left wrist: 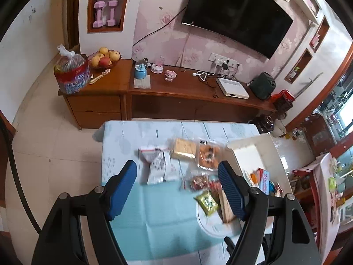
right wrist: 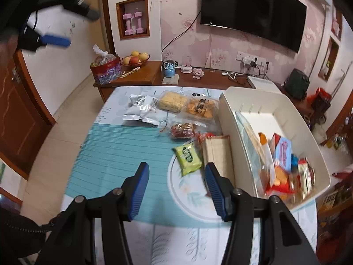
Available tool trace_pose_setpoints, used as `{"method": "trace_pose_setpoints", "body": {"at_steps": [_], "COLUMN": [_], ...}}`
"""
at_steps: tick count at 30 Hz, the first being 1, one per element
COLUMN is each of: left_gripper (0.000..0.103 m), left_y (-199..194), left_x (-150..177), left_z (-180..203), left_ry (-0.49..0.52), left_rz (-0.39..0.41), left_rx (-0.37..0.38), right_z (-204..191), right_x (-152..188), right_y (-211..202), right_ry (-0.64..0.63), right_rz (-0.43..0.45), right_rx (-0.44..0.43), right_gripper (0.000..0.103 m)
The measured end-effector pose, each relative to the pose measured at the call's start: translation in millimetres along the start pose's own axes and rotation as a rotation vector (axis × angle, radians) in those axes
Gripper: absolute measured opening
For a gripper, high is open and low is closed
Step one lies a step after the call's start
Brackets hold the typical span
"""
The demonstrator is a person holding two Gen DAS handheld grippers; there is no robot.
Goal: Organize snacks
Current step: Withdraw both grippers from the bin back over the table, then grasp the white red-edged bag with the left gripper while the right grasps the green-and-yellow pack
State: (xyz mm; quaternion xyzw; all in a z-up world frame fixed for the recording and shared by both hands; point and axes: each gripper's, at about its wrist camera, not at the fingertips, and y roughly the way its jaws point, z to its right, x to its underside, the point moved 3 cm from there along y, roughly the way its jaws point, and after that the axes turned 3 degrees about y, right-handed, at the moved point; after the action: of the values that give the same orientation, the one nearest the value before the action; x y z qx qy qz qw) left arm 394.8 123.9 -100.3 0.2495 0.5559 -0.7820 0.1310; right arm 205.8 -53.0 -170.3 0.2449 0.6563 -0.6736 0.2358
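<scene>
Loose snack packets lie on the cloth-covered table: silver packets (right wrist: 141, 110), a yellow cake pack (right wrist: 172, 100), an orange biscuit pack (right wrist: 200, 108), a red pack (right wrist: 183, 130), a green packet (right wrist: 188, 156) and a tan pack (right wrist: 218, 154). A white bin (right wrist: 233, 119) on the right holds several snacks (right wrist: 282, 154). My right gripper (right wrist: 176, 166) stands open just short of the green packet, holding nothing. My left gripper (left wrist: 176, 164) is open and empty above the silver packet (left wrist: 155, 165). To its right are the green packet (left wrist: 206, 202) and the bin (left wrist: 264, 138). Its blue pad (right wrist: 55, 40) shows high at the left in the right wrist view.
A wooden cabinet (left wrist: 176, 88) runs along the wall beyond the table, with a fruit bowl (left wrist: 104, 58), a red bagged tin (left wrist: 72, 75) and a white box (left wrist: 233, 87) on it. A TV (left wrist: 238, 13) hangs above. Tiled floor (left wrist: 55, 154) lies left of the table.
</scene>
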Motion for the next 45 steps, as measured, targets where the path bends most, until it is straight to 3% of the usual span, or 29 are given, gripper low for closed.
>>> {"method": "trace_pose_setpoints", "body": {"at_steps": [10, 16, 23, 30, 45], "left_gripper": [0.075, 0.075, 0.075, 0.075, 0.073], "left_y": [91.7, 146.0, 205.1, 240.6, 279.2], "left_x": [-25.9, -19.0, -2.1, 13.8, 32.9], "left_z": [-3.8, -11.1, -22.1, -24.4, -32.1], "left_ry": [0.002, -0.001, -0.070, -0.082, -0.081], "left_rz": [-0.113, -0.157, -0.218, -0.286, -0.379], "left_rx": [-0.057, -0.054, -0.051, -0.068, -0.121], "right_z": [-0.4, 0.5, 0.6, 10.0, 4.8], "right_x": [-1.9, 4.1, 10.9, 17.8, 19.6], "right_y": [58.7, 95.3, 120.5, 140.2, 146.9], "right_ry": [-0.057, -0.060, -0.072, -0.035, -0.067], "right_rz": [-0.029, -0.062, -0.086, -0.141, -0.094], "right_rx": [0.021, 0.039, 0.029, 0.030, 0.022], "right_gripper": [0.053, 0.053, 0.053, 0.053, 0.054]}}
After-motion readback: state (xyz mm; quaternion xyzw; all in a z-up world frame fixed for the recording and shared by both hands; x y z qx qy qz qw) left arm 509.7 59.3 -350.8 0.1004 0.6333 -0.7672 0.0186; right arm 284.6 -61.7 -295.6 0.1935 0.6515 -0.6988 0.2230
